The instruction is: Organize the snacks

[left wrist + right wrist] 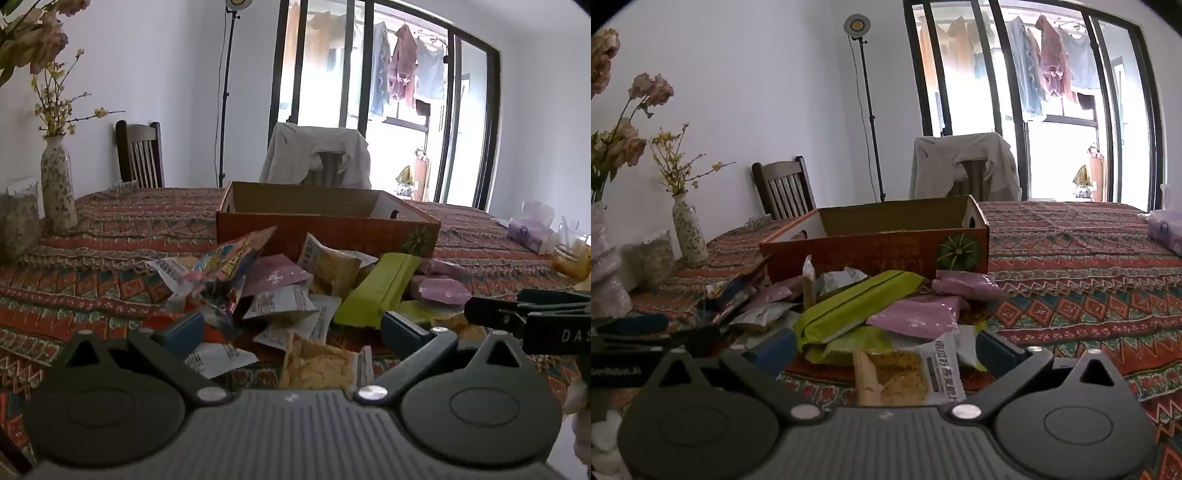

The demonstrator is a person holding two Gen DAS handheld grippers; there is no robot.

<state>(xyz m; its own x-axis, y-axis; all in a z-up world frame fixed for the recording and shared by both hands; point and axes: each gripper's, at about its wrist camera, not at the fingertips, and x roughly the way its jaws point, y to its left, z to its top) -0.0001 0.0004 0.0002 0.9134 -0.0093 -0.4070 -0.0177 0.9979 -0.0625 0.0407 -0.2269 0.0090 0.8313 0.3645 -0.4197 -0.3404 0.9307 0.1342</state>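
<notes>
The snacks (295, 295) are lying in a loose heap on the worktop (110, 258), just in front of the cardboard box (325, 221), which serves here as the landmark. A long green packet (376, 291) is resting on top of the heap, its long axis running from the near side up toward the box's right front corner, its far end leaning almost against the box wall. Purple packets (916, 317) are lying to the right of it, white and yellow biscuit packets (317, 365) on the side of the heap away from the box, and a colourful crumpled bag (236, 262) is standing up at the left, close to the box front. The box is sitting open-topped, its long side facing the heap. Left of the box a patterned vase (57, 184) with flowers is standing near the worktop's edge; behind the box a chair draped with cloth (317, 155) is standing. The left tool (291, 332) and the right tool (886, 347) are both gaping wide, released, hovering over the heap's near edge with packets between their fingers but nothing gripped.
</notes>
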